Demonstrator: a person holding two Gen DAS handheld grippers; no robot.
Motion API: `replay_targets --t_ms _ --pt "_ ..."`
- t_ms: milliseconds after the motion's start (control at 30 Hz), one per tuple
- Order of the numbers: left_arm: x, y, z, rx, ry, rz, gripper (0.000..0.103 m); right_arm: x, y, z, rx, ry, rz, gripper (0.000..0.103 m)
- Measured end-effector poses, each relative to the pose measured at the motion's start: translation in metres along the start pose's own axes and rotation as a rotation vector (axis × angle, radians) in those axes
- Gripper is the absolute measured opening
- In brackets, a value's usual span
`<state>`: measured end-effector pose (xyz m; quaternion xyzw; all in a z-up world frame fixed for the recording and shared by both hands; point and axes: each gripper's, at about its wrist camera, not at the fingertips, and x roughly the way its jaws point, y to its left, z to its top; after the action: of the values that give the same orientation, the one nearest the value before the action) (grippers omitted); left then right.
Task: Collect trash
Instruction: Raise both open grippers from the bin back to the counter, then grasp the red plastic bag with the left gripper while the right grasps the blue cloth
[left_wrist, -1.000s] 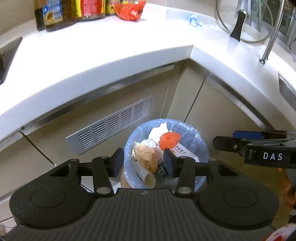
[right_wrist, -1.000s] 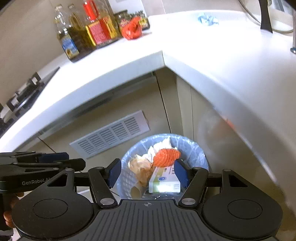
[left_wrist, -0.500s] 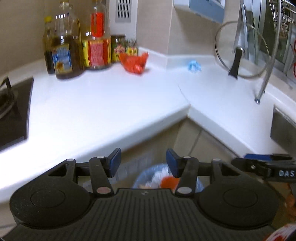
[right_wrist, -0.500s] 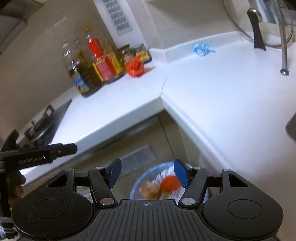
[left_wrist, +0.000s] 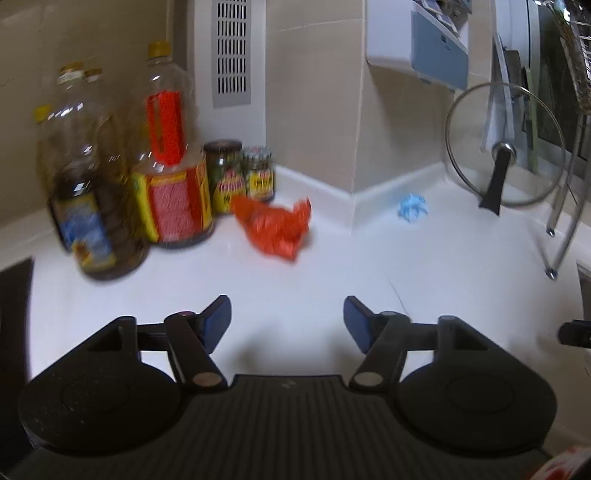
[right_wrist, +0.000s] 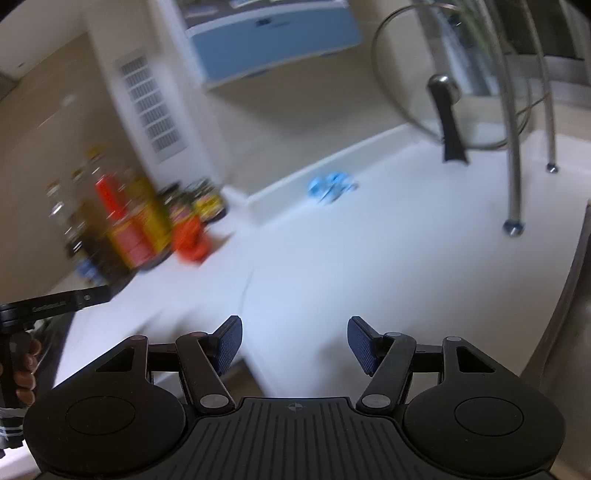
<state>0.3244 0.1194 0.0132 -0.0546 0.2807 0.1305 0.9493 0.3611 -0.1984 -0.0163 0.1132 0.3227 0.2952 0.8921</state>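
Two pieces of trash remain uncollected on the counter (left_wrist: 461, 266): an orange wrapper (left_wrist: 275, 230) beside the jars (left_wrist: 240, 177), a blue scrap (left_wrist: 412, 208) farther right; left gripper (left_wrist: 287, 321) opening, empty; right gripper (right_wrist: 294, 341) parted, empty.

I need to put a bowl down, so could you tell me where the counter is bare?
The white counter is bare between the orange wrapper, blue scrap and rack leg. The back-left corner is crowded with bottles and jars.
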Motion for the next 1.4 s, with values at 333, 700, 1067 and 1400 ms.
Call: replay_targets --t_ms 333,700,1067,1400 --pt "0.091 0.026 0.055 -0.076 -0.016 -0.023 0.079 0.042 -0.03 0.048 0.032 -0.081 -0.156 0.064" --pt "0.179 0.045 0.076 -0.201 0.066 -0.044 0.08 0.082 -0.045 0.072 0.05 -0.103 -0.214 0.064" --pt "0.222 0.05 0.075 -0.234 0.109 -0.059 0.071 0.119 -0.043 0.076 0.044 -0.068 -0.206 0.064" --pt "0.222 0.042 0.075 -0.148 0.081 -0.106 0.043 0.146 -0.043 0.088 0.017 -0.05 -0.164 0.064"
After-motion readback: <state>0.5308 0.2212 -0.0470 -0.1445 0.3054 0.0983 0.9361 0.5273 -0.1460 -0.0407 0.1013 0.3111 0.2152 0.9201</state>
